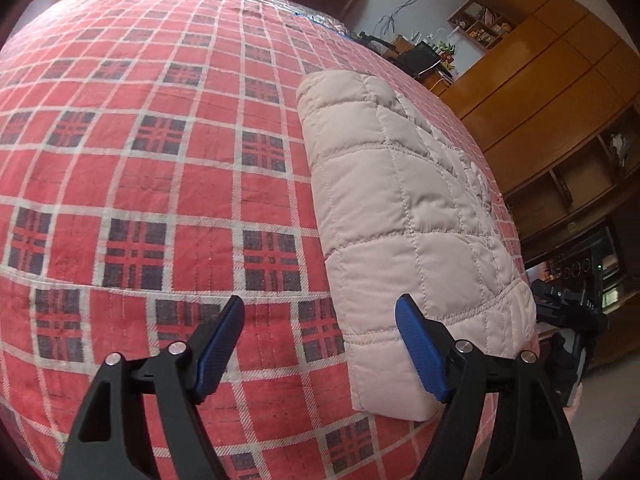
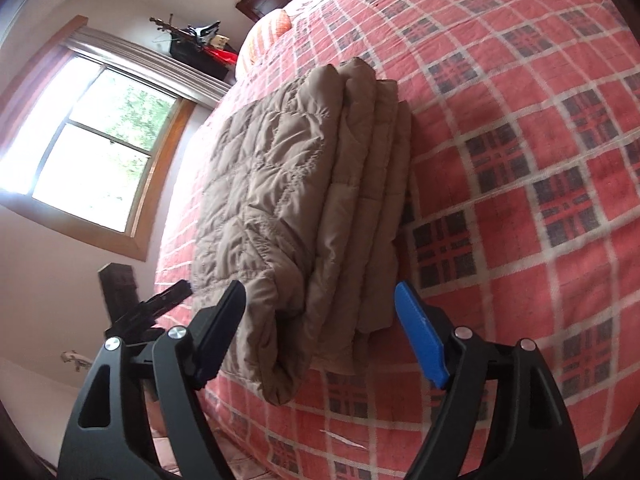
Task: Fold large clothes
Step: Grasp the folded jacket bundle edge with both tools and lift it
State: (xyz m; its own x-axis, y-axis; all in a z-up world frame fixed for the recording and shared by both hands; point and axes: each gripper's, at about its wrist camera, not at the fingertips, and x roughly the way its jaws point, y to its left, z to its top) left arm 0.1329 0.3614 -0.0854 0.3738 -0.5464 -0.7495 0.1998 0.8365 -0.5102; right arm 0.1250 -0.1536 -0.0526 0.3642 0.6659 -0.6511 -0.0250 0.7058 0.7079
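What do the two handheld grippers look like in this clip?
Both match: the left gripper and right gripper each have black plastic arms with triangular cut-outs, round silver pivot bolts and flat blue finger pads with a finely ribbed face. No cables, markings, hands or sleeves show in either wrist view.

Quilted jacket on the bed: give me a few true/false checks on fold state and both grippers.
1. The quilted jacket lies folded in stacked layers on the plaid bedspread. True.
2. The left gripper is clamped on the jacket. False: its jaws are open and hold nothing.
3. The right gripper is open, its fingers either side of the jacket's near end. True.
4. The jacket is spread flat with its sleeves out. False: it is a compact folded bundle.
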